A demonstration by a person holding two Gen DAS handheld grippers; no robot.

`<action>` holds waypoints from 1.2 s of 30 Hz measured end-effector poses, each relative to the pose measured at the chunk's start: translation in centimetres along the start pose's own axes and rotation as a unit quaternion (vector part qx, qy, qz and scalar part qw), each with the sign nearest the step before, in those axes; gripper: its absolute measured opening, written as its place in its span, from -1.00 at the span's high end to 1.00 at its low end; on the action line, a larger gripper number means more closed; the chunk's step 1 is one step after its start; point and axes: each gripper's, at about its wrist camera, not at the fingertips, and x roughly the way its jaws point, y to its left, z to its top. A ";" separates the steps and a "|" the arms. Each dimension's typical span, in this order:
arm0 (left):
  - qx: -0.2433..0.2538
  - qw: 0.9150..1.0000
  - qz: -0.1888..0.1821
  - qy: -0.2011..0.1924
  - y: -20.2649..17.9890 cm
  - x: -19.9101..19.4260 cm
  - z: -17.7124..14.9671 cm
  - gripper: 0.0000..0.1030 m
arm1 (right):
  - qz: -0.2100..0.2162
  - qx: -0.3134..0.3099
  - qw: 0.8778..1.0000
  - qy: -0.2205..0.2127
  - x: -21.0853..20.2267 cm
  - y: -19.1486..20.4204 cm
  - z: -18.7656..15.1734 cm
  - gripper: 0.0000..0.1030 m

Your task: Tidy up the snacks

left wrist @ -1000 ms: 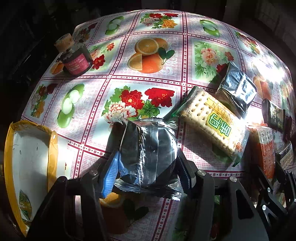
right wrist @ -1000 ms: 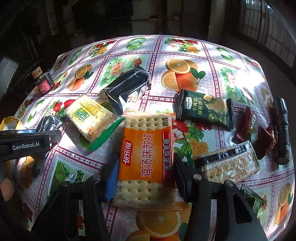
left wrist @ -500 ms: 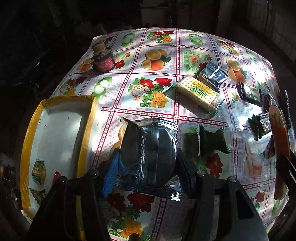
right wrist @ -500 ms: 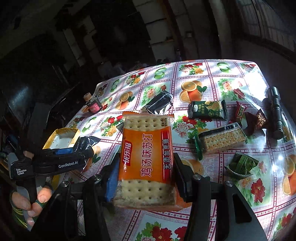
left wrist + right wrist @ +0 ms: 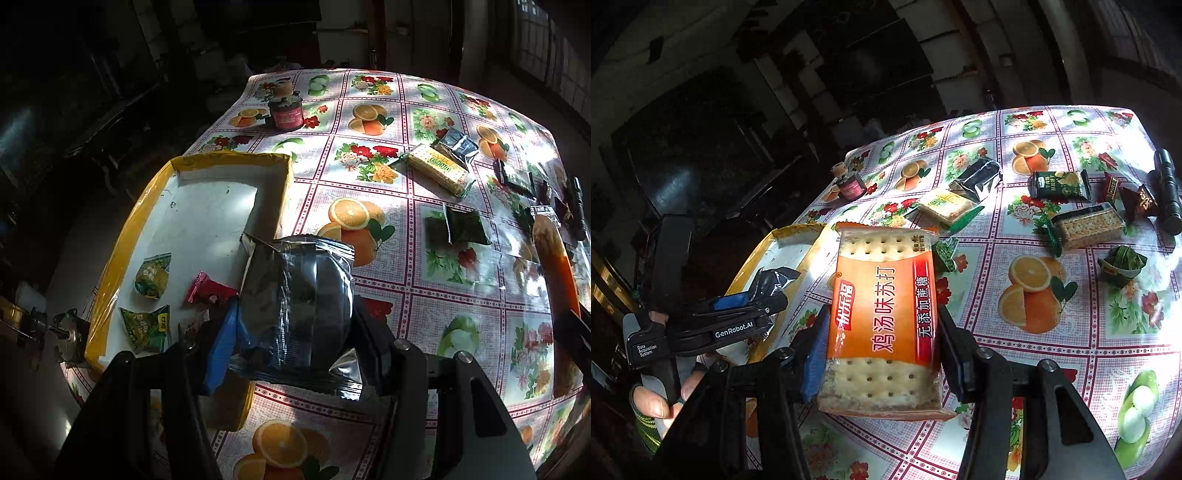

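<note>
- Box (image 5: 122, 236): four small packets already inside.
- Left gripper (image 5: 295, 332) clamped on dark foil packet (image 5: 295, 299), above box's near corner.
- Right gripper (image 5: 879, 332) clamped on orange cracker pack (image 5: 882, 317), near box.
- Several snacks remain on table (image 5: 461, 295).

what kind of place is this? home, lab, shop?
Most likely a home dining or kitchen area, dim, with patchy sunlight. Clues: a table under a fruit-and-flower oilcloth, loose snack packets like the yellow cracker pack, a small jar, and dark furniture behind.

Right gripper (image 5: 882, 332) clamps orange cracker pack (image 5: 884, 317); left gripper (image 5: 753, 299) grips dark foil packet (image 5: 772, 278) over yellow-rimmed tray (image 5: 783, 236) at table's left edge.
</note>
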 end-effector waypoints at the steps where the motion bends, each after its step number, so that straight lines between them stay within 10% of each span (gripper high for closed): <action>1: -0.003 1.000 0.003 0.000 0.4 -0.1 -0.2 -0.15 | 0.003 -0.002 1.000 0.001 0.1 0.4 -0.1 -0.03; 36: -0.074 0.997 0.007 -0.001 8.3 0.6 -1.3 -0.15 | 0.049 -0.063 0.996 0.049 5.2 8.3 0.0 -0.02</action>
